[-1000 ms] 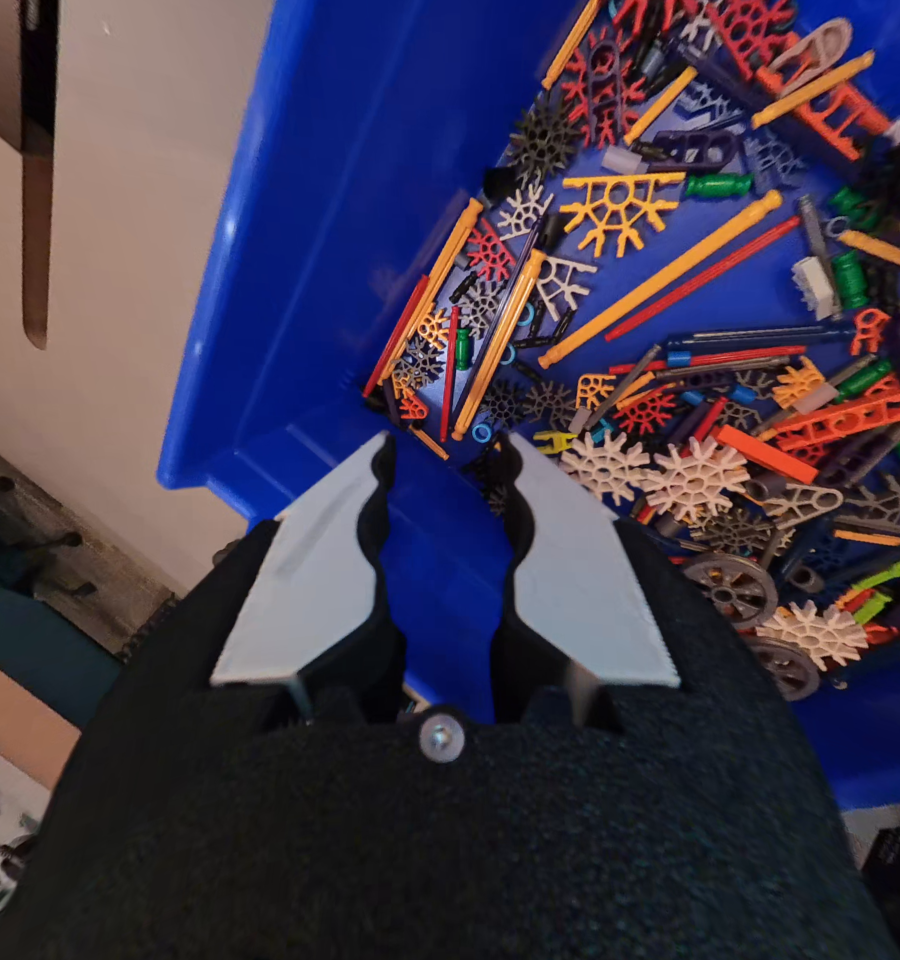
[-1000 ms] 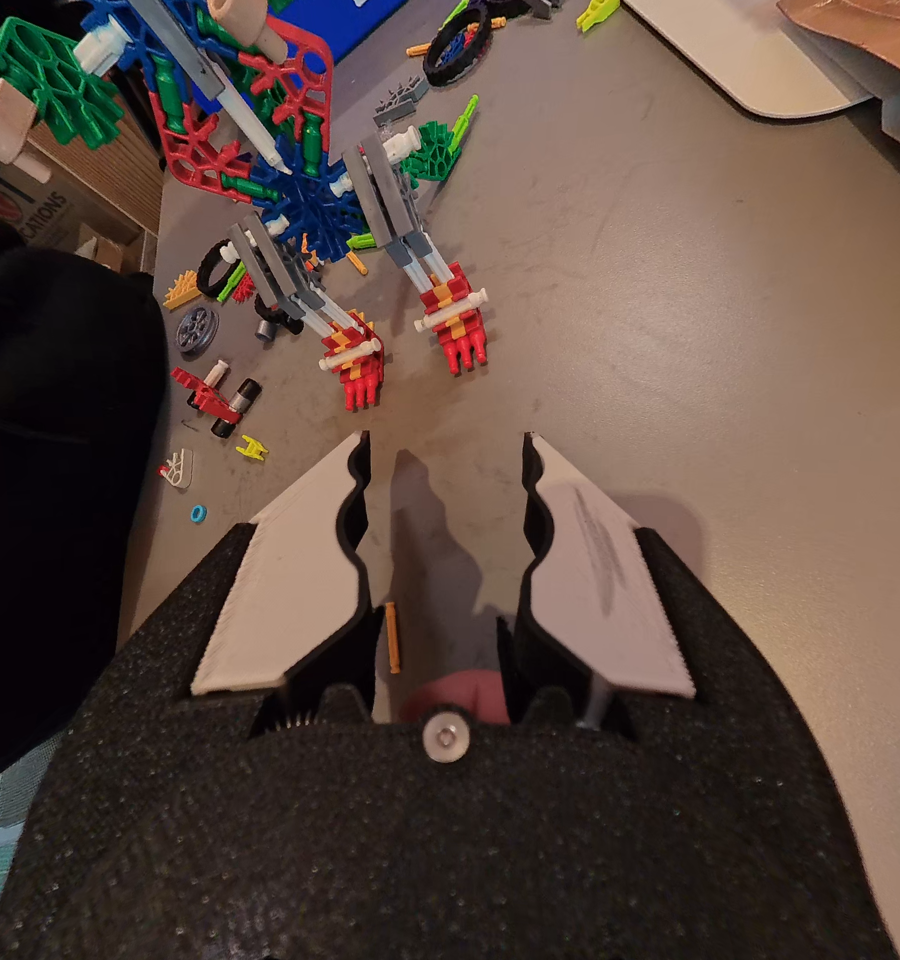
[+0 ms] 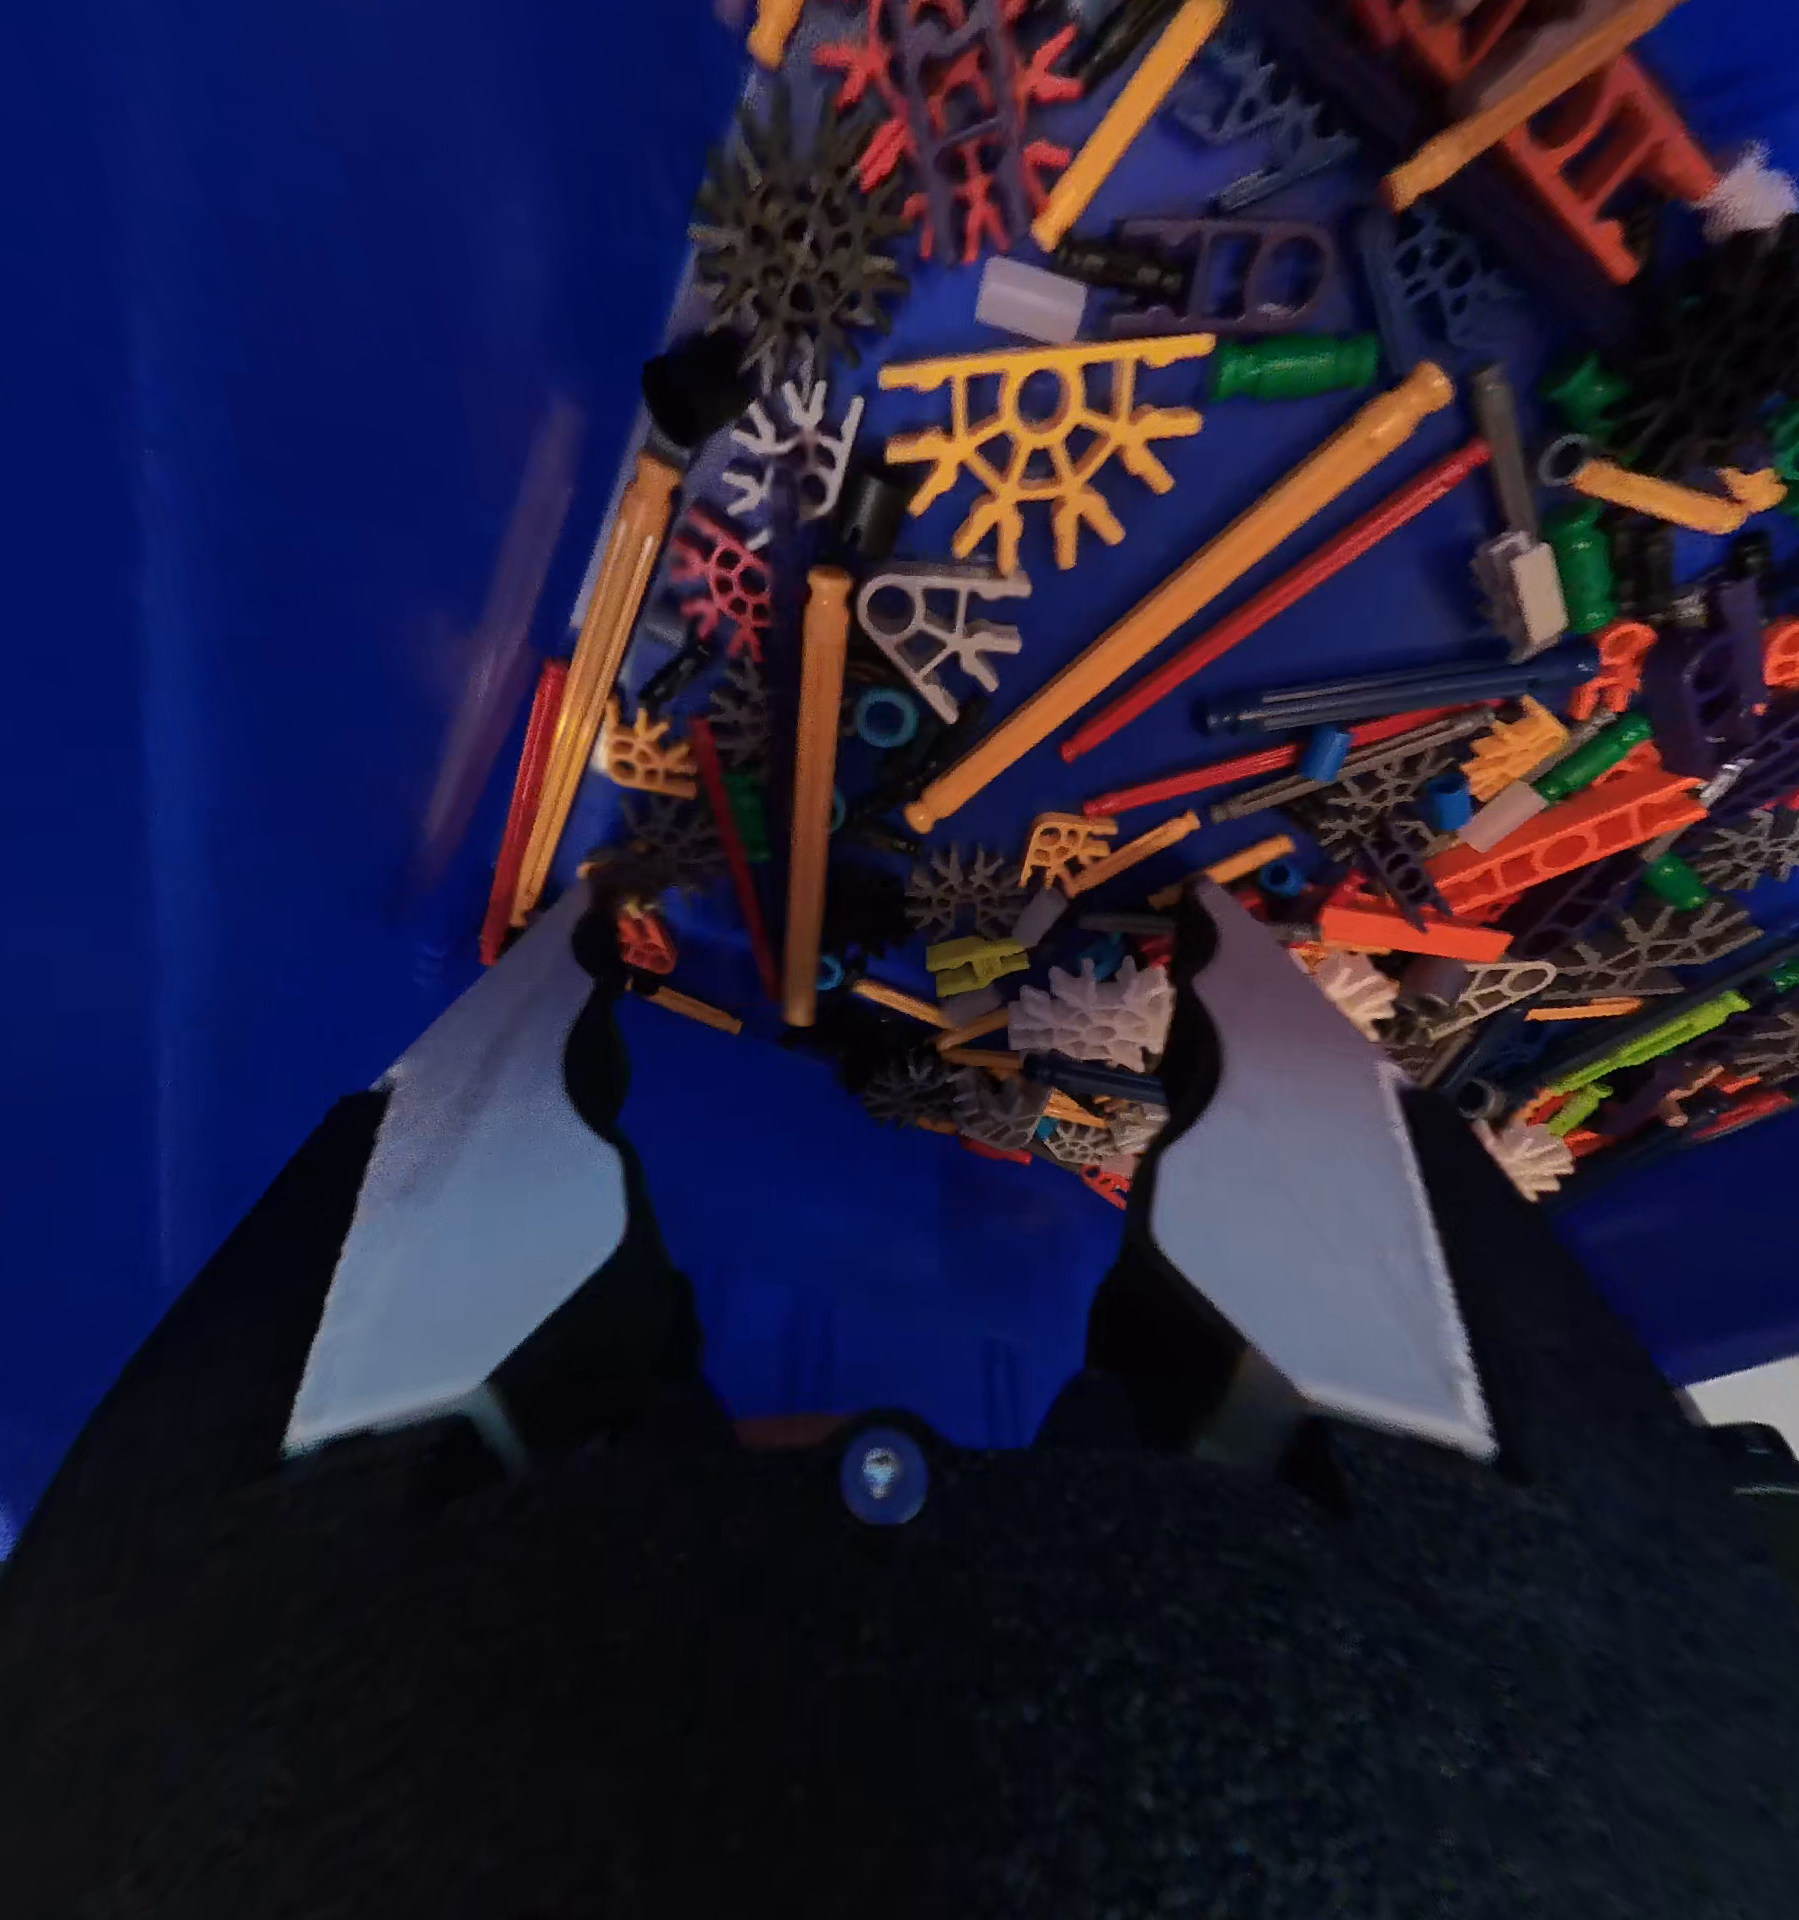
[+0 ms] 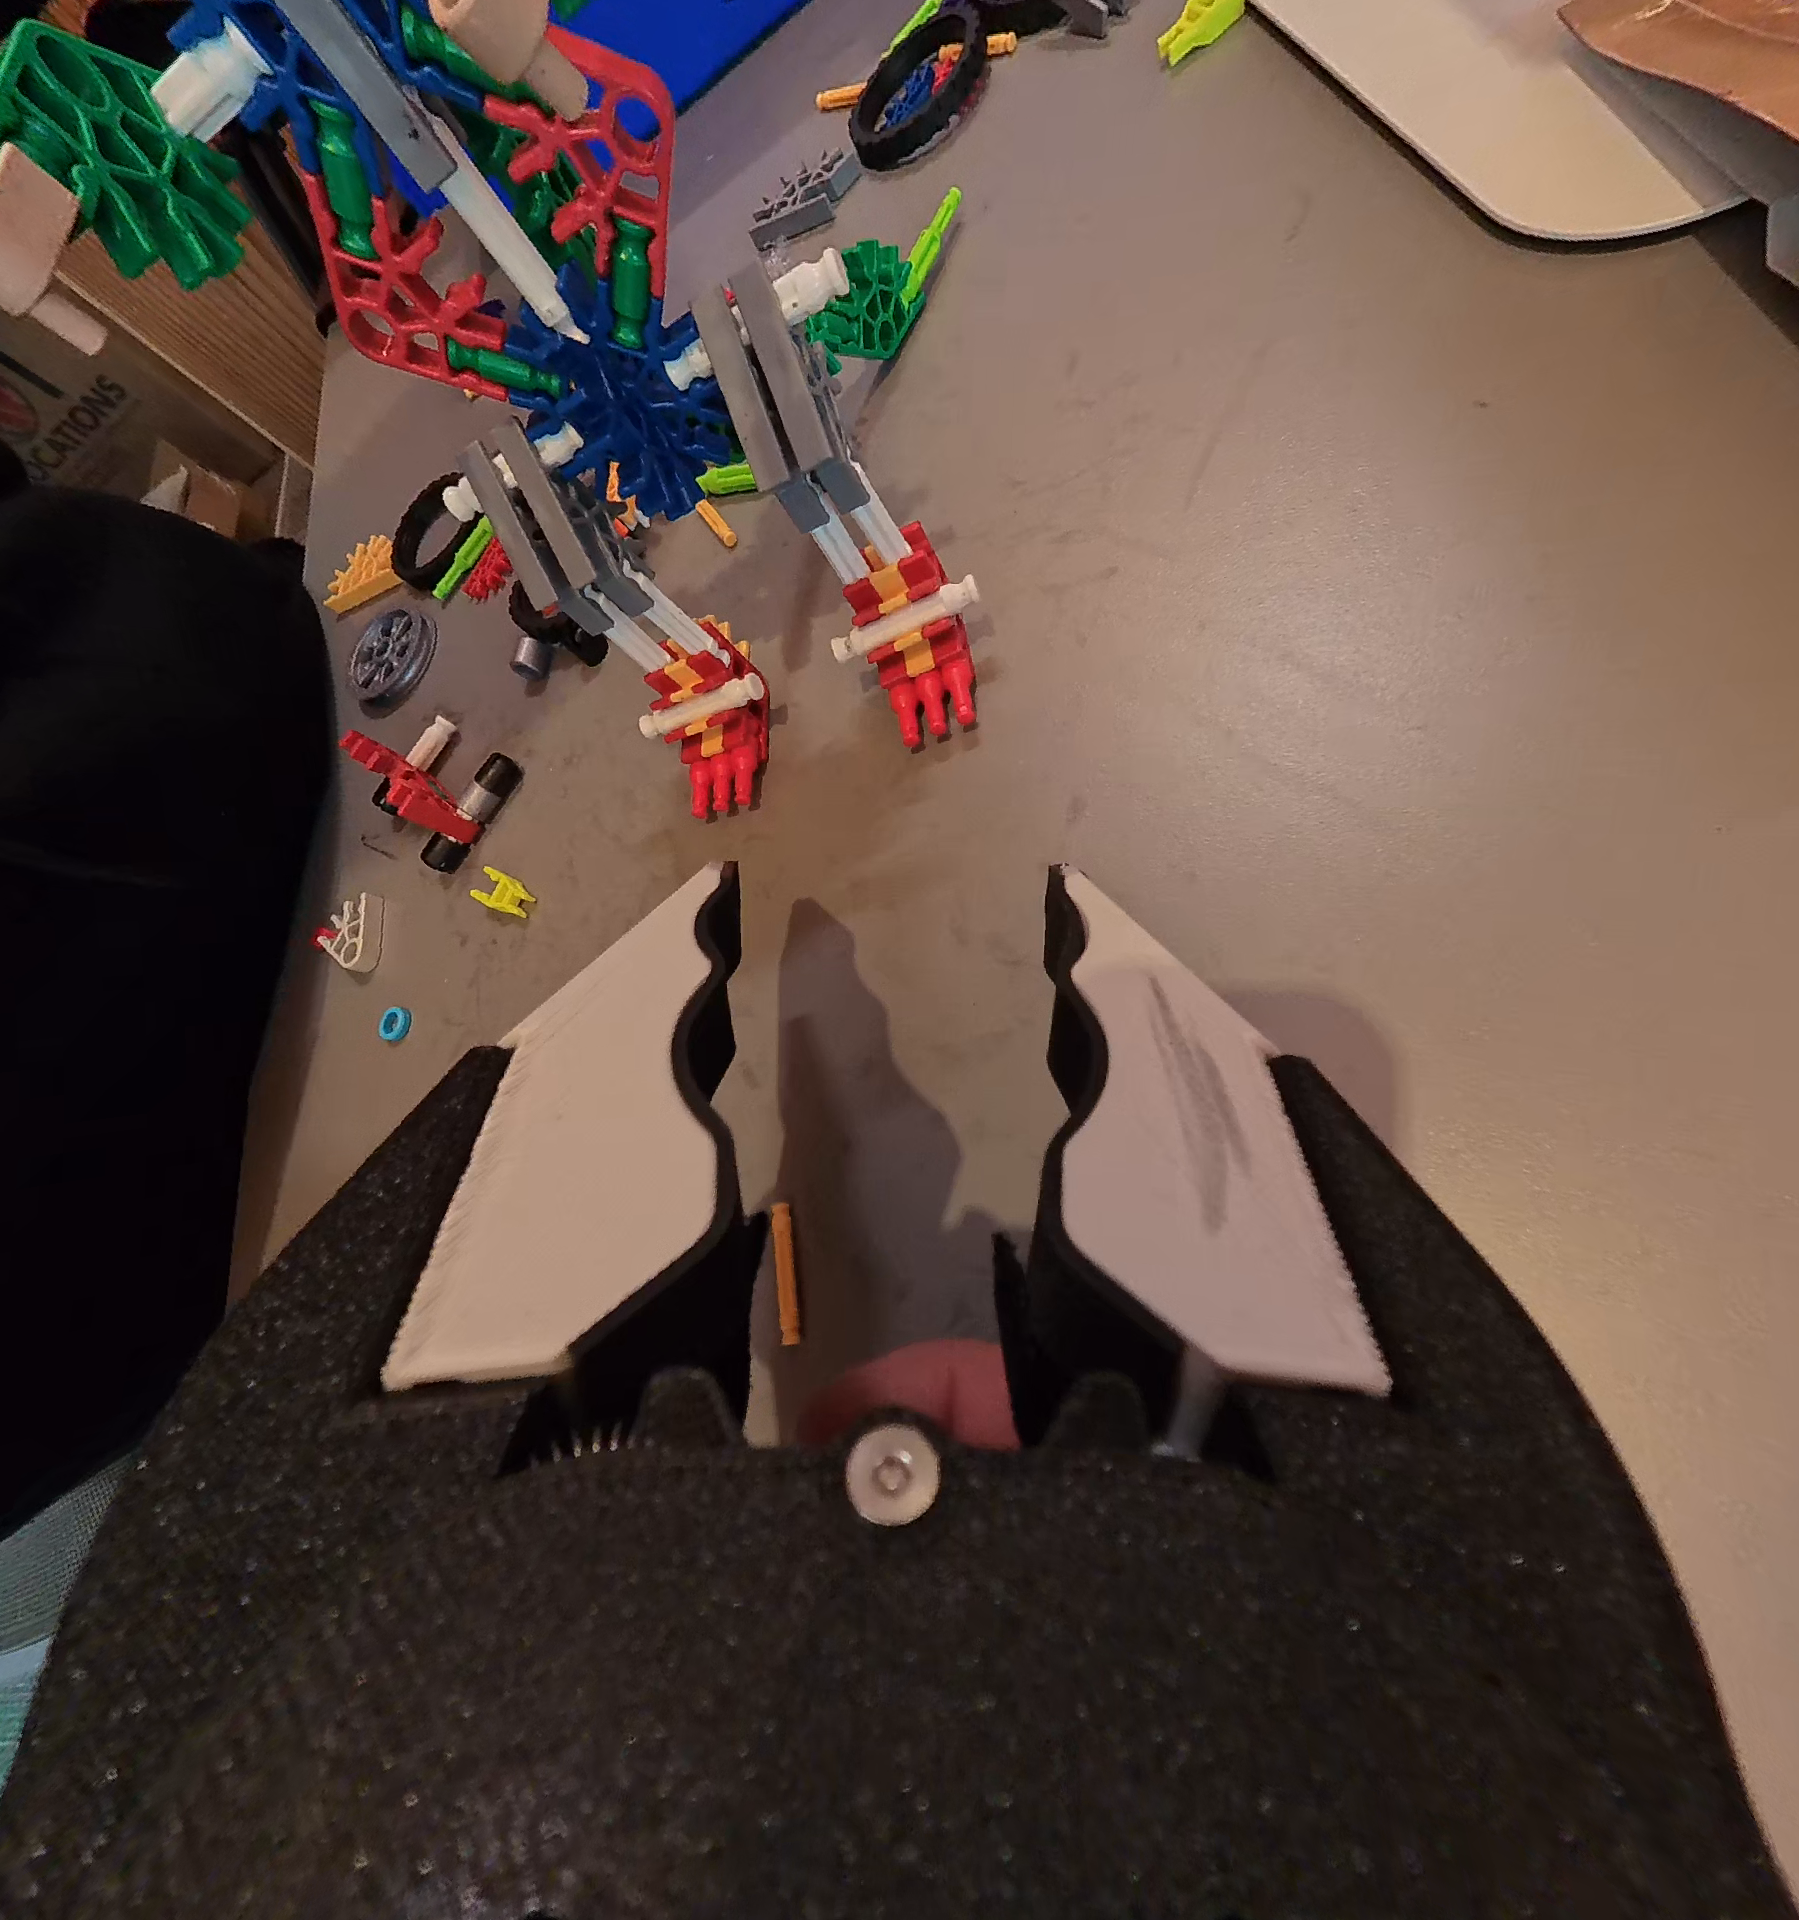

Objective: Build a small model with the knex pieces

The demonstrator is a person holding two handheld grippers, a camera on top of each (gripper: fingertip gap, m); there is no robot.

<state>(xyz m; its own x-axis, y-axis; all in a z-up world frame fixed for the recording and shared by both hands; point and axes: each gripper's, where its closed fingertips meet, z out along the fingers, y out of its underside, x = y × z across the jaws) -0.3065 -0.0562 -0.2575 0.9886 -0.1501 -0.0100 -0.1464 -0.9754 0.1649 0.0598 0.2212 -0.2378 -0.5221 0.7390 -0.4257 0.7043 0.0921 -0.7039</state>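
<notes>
Inside the blue bin (image 3: 251,623), left hand-held gripper (image 3: 890,914) gapes wide above loose pieces (image 3: 1092,1013); right hand-held gripper (image 4: 890,868) spread, empty.

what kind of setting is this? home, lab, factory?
Probably an office or workroom desk used for toy building: a grey tabletop with a half-built construction-toy model, a blue bin of loose rods and connectors, and cardboard boxes beside the table.

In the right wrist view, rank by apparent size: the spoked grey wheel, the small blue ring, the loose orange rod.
1. Grey wheel and orange rod: too close to rank; the rod is longer but thin, and nearer the camera.
2. Blue ring, clearly smallest.
</notes>
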